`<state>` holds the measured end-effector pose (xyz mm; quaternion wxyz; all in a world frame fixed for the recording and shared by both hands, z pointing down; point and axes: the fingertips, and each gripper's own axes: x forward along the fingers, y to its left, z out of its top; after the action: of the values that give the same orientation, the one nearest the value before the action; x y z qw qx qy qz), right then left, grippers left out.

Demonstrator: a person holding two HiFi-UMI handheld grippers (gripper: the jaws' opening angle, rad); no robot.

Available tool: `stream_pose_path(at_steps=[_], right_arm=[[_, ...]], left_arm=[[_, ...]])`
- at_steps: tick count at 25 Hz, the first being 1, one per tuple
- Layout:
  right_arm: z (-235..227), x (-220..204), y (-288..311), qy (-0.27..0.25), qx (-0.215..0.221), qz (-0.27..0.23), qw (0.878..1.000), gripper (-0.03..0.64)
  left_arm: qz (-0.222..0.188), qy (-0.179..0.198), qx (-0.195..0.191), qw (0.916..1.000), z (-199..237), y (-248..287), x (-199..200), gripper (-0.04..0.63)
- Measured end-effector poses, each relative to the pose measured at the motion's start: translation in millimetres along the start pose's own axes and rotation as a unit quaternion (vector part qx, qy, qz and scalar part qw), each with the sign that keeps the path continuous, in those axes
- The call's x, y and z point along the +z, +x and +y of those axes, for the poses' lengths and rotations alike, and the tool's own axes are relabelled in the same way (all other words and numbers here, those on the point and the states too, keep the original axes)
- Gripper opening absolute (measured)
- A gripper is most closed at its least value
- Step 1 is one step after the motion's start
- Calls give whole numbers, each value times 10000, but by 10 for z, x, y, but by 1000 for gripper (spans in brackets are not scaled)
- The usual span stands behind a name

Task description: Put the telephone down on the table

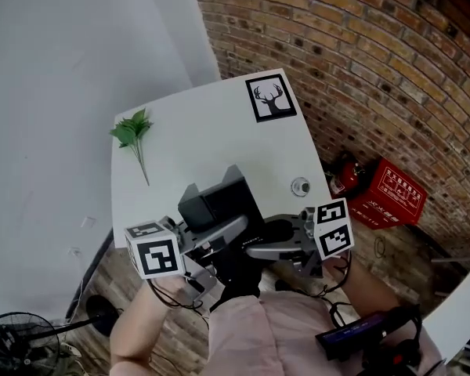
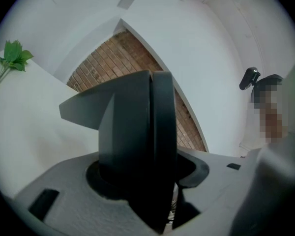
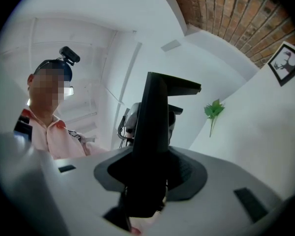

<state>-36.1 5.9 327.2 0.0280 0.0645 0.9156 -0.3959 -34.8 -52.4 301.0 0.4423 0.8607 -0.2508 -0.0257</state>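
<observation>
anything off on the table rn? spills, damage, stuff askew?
Nothing spilled or damaged. Mild oddities: the deer picture lies flat at the table's far corner rather than standing, and the green sprig lies loose near the left edge, no vase in view. The telephone looks intact.

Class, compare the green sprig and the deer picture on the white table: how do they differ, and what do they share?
The sprig is green, leafy and irregular; the deer picture is a black-and-white framed square. The sprig lies near the table's left edge, the deer picture at its far right corner. Both lie flat on the table.
</observation>
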Motion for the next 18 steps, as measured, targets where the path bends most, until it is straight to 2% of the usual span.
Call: stream_pose_path(at_steps=[9, 18], right_arm=[[-758, 462, 467, 351, -66, -397, 9986, 164], [-1066, 916, 634, 266, -228, -796, 9962, 163]], left_arm=[[220, -272, -173, 9992, 765, -90, 620, 254], [295, -126, -351, 9989, 1029, -57, 1117, 284]])
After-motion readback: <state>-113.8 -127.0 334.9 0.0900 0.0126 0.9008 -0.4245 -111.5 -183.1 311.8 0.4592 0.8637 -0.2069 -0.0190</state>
